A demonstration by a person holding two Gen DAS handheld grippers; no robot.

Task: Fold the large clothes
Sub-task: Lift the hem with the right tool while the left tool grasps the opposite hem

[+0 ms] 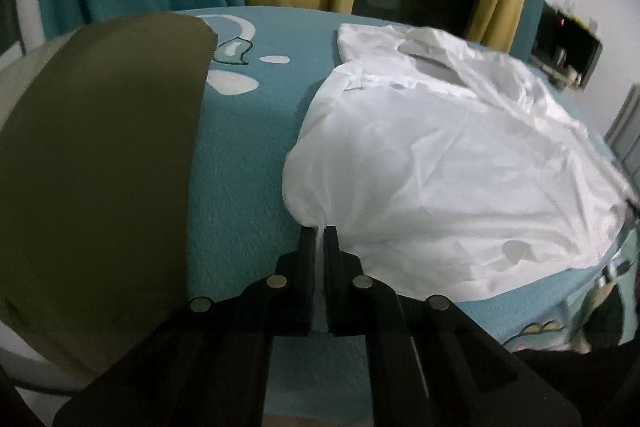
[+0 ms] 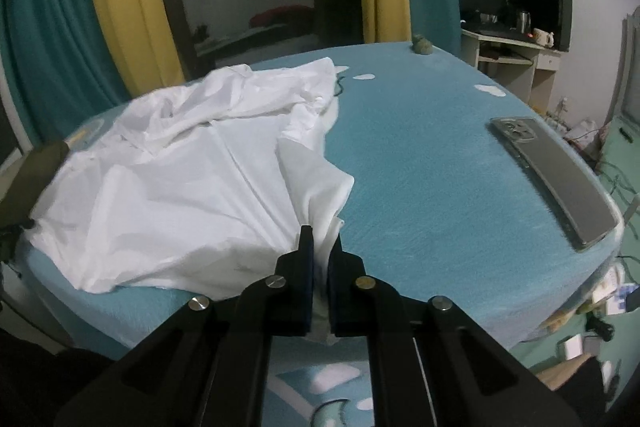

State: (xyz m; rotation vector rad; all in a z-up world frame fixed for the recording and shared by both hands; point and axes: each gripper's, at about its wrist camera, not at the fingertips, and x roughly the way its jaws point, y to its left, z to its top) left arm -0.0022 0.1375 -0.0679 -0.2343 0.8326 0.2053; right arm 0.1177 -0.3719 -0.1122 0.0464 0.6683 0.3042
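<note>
Lying crumpled on the blue-covered worktop, the white shirt is pinched at its near edge by both tools. Left tool clamped on one corner; right tool clamped on another. Phone lies well apart.
</note>
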